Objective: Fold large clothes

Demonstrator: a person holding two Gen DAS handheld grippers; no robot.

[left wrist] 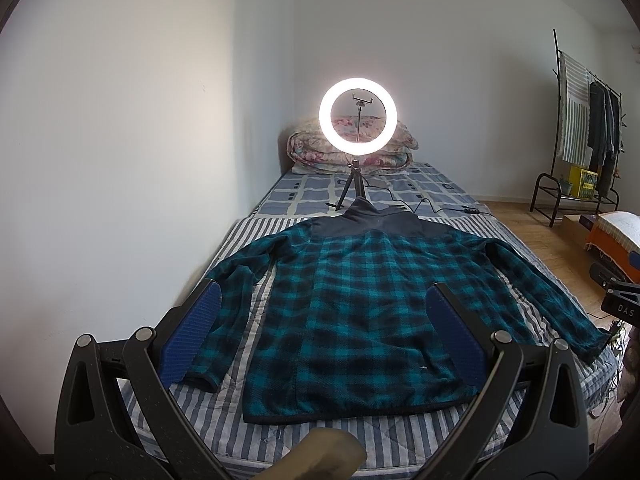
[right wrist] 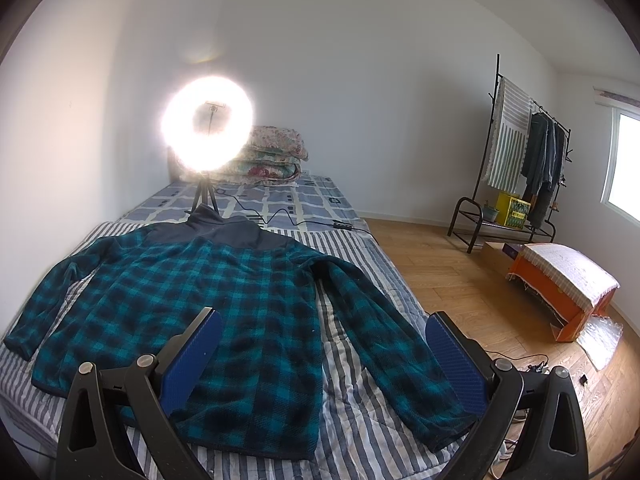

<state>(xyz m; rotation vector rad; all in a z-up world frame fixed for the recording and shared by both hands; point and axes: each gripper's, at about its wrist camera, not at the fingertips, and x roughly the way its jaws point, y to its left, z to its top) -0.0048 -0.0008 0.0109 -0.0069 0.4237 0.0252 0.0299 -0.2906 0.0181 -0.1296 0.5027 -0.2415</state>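
A teal and black plaid fleece jacket point(left wrist: 352, 304) lies flat and back-up on the striped bed cover point(left wrist: 320, 440), its dark collar toward the far end and both sleeves spread out. My left gripper point(left wrist: 324, 308) hangs open above the jacket's lower left half, with nothing between its blue pads. In the right wrist view the same jacket point(right wrist: 224, 304) fills the bed, and my right gripper point(right wrist: 324, 332) stands open over its lower right part and right sleeve. Neither gripper touches the cloth.
A lit ring light on a tripod point(left wrist: 357, 116) stands beyond the collar, its cable point(right wrist: 288, 216) trailing across the bed. Folded quilts point(right wrist: 276, 156) lie at the bed's head. A wall runs along the left; a clothes rack point(right wrist: 524, 164) and an orange box point(right wrist: 560, 284) stand on the wooden floor at right.
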